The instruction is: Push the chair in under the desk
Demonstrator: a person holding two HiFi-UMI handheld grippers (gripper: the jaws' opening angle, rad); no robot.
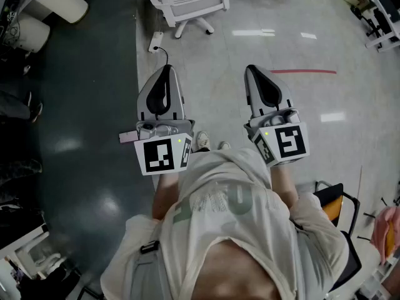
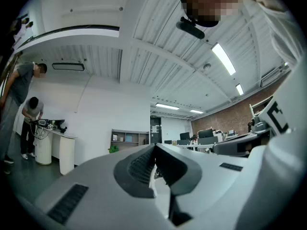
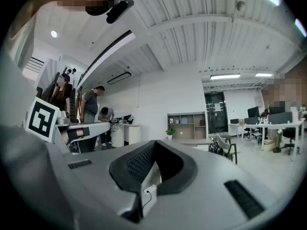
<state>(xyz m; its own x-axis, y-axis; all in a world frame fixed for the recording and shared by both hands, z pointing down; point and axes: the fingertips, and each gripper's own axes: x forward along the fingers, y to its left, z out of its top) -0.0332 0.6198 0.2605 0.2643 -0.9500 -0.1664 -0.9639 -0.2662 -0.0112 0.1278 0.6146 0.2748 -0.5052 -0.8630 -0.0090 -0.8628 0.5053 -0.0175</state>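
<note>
A white mesh office chair (image 1: 187, 2) stands on the pale floor at the top of the head view, some way ahead of both grippers. My left gripper (image 1: 166, 69) and right gripper (image 1: 251, 69) are held side by side in front of the person's body, pointing forward. Both are shut with nothing between the jaws, and neither touches the chair. In the left gripper view the left gripper (image 2: 154, 150) faces across the room, jaws together. The right gripper (image 3: 156, 147) shows the same. No desk beside the white chair is in view.
A white power strip (image 1: 155, 41) with its cable lies on the floor near the chair. A red line (image 1: 303, 71) marks the floor at right. A black and orange chair (image 1: 334, 208) stands close behind at lower right. Distant desks (image 3: 268, 123) and standing people (image 3: 91, 104) are across the room.
</note>
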